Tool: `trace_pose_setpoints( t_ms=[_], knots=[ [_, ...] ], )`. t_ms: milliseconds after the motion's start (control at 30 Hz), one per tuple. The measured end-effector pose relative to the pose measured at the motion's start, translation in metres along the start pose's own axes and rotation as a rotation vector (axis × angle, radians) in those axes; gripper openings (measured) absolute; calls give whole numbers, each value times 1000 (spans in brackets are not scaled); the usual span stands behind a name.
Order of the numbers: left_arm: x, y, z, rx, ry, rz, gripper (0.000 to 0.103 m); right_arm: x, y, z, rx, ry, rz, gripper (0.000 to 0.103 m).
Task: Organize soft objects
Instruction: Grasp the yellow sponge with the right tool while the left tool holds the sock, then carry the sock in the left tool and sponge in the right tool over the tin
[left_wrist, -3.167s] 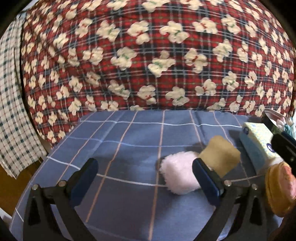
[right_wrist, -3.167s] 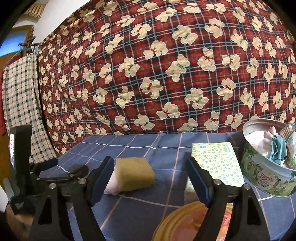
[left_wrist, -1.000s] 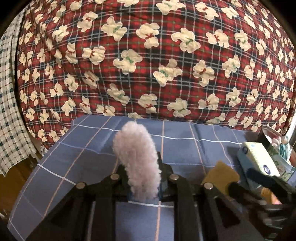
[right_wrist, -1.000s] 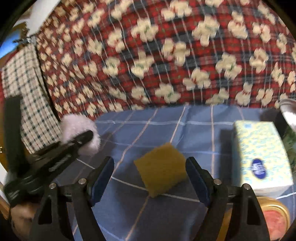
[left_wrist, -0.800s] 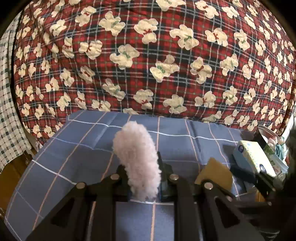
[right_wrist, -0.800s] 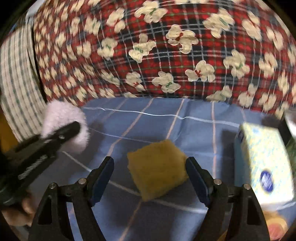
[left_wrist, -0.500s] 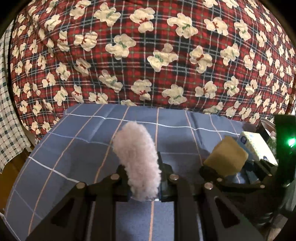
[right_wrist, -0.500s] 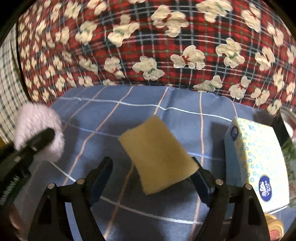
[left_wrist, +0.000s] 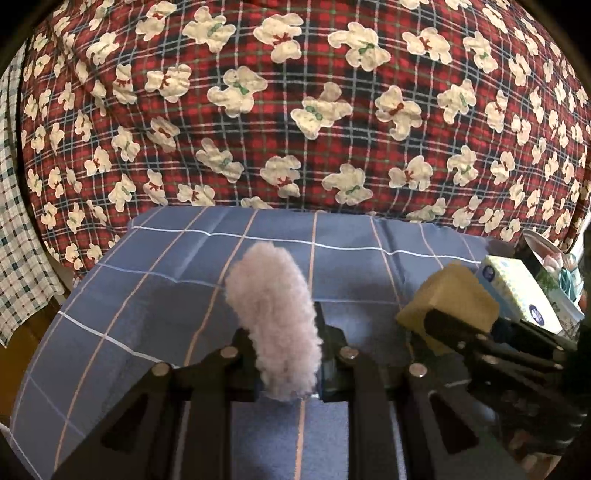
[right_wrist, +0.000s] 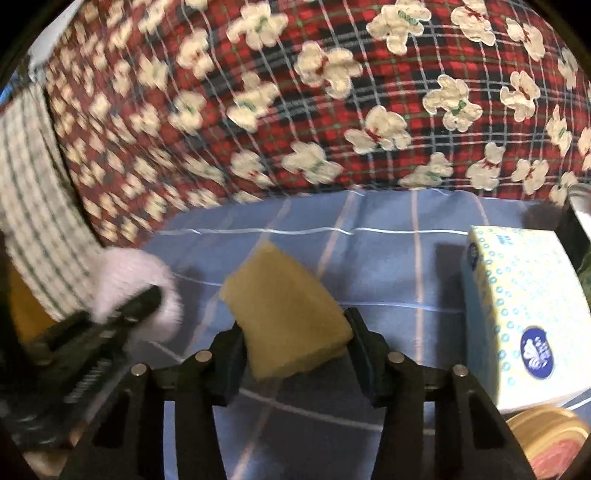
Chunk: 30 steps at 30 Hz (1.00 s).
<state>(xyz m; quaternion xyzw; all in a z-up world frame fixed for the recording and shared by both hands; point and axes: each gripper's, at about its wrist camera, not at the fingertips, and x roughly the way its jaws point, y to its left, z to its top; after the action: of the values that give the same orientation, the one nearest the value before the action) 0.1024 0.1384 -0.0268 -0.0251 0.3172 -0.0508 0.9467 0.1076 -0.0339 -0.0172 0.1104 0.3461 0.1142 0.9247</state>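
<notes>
Presently both grippers are loaded and held above the table (left_wrist: 155, 258), which is covered by a blue checked cloth. The left gripper (left_wrist: 286, 363) has its fingers closed tight on a pink fluffy pad (left_wrist: 273, 317); the pad stands upright between them, its long axis running up and away from the camera, most of its length above the grip. The right gripper (right_wrist: 295, 350) has its fingers closed on a yellow sponge (right_wrist: 286, 319), pinched at its near edge, with the bulk projecting forward and tilted to the left. Both soft items are clear of the cloth.

Relation governing the next move, as a judgement: the likely destination is the round tin (left_wrist: 535, 251) at the far right corner of the table, already holding soft items. It lies to the right of both loads, and the right gripper is the nearer.

Obstructions: a tissue box (right_wrist: 524, 306) lies along the right edge, between the sponge and the tin, so the sponge would have to travel over it rather than across at cloth level. A round lid (right_wrist: 546, 435) lies at the near right corner, just beside the box. The left gripper's route to the tin crosses the right gripper's position; simultaneous travel risks contact. A red teddy-print blanket (left_wrist: 295, 110) rises behind the table's far edge.
</notes>
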Motion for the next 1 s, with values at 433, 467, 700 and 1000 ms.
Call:
trace_pose_setpoints(
  t_ms=[433,467,700,1000],
  knots=[
    [-17,-15,-3,65,-113,25,18,-53,24,-10,-126,-235,16,52],
    [-19,-16,-3,68,-121,17,18,-54,23,-11,-124,-236,14,52],
    [-23,-21,-6,62,-131,-1,18,-61,17,-19,-132,-229,4,52],
    [-38,-26,-13,48,-162,-33,18,-84,11,-34,-165,-239,-3,52]
  ],
)
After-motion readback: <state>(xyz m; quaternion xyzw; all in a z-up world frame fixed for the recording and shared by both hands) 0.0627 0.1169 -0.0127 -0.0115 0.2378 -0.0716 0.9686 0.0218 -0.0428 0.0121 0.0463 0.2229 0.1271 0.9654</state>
